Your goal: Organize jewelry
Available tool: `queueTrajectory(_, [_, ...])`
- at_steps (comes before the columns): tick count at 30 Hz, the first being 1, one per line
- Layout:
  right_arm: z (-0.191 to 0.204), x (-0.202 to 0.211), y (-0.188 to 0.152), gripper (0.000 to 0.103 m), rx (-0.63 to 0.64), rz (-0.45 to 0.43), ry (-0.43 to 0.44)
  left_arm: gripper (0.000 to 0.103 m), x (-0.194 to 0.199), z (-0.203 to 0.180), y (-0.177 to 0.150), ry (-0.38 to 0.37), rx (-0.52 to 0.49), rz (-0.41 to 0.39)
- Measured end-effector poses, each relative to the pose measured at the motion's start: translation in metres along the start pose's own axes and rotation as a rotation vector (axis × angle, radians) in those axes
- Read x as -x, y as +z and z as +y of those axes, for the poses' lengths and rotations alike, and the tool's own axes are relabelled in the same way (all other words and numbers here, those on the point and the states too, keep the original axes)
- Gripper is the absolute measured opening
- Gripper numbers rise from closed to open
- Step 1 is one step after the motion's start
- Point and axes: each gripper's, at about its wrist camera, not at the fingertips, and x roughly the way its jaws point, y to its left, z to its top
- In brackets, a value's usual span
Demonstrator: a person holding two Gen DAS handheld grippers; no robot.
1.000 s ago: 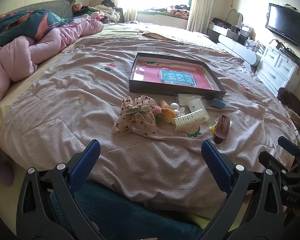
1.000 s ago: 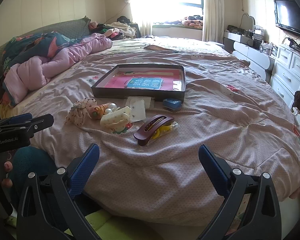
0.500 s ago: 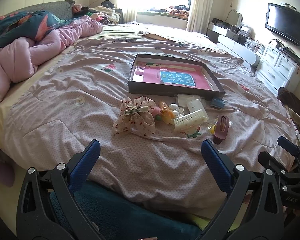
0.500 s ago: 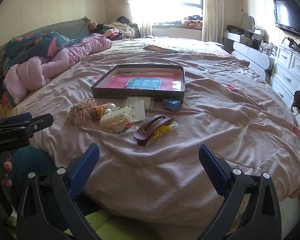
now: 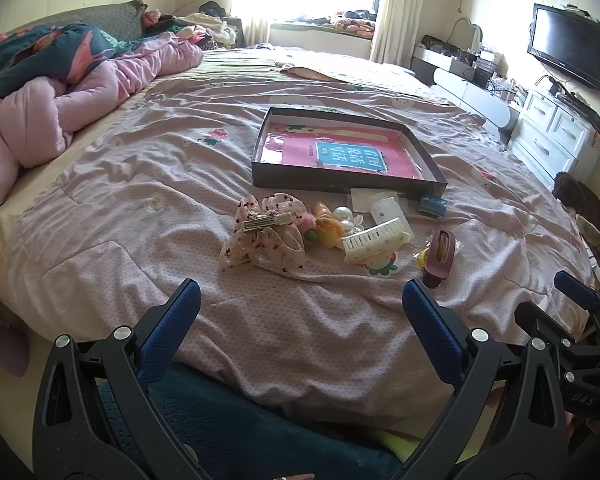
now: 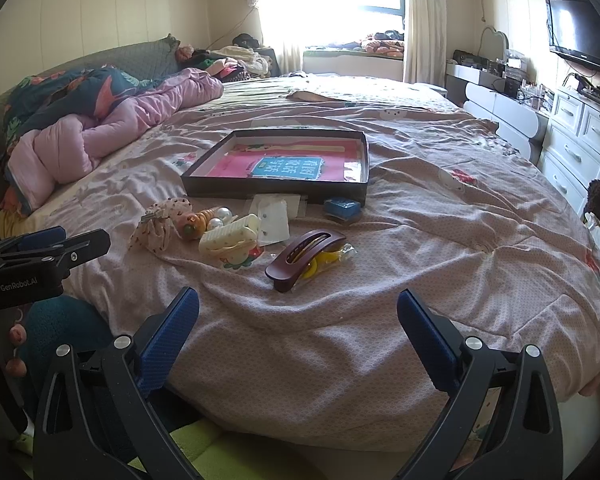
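A shallow dark box point(image 5: 428, 162) point(image 6: 204, 164) with a pink printed sheet inside lies on the bed. In front of it sits a heap of hair accessories: a dotted fabric bow point(image 5: 260, 240) point(image 6: 156, 228), a cream claw clip point(image 5: 376, 240) point(image 6: 228, 236), pearls point(image 5: 346, 216), a maroon hair clip point(image 5: 440, 256) point(image 6: 304, 254), a small blue box point(image 5: 432, 206) point(image 6: 342, 208). My left gripper point(image 5: 300, 308) is open, low at the bed's near edge, well short of the bow. My right gripper point(image 6: 298, 316) is open too, just before the maroon clip.
The pink bedspread point(image 5: 140, 184) covers the wide bed. A bunched pink and teal duvet point(image 5: 52, 96) lies at the left. White drawers point(image 6: 580, 148) and a wall television point(image 5: 568, 52) stand at the right. Teal fabric point(image 5: 240, 420) lies below my left gripper.
Both views shifted only slightly; the grippers stay open and the accessories have not moved.
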Motion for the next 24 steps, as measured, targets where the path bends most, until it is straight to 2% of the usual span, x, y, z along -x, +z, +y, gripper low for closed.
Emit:
queueTrajectory(13, [-0.003,-0.003,0.004,0.097,0.010,0.007,0.012,0.093,-0.003,-0.002,0.000,0.004,0.009,0.007])
queueTrajectory(24, [0.004,-0.031,0.015,0.097,0.036,0.052,0.059,0.093,-0.019,0.028,0.008,0.019,0.080,0.026])
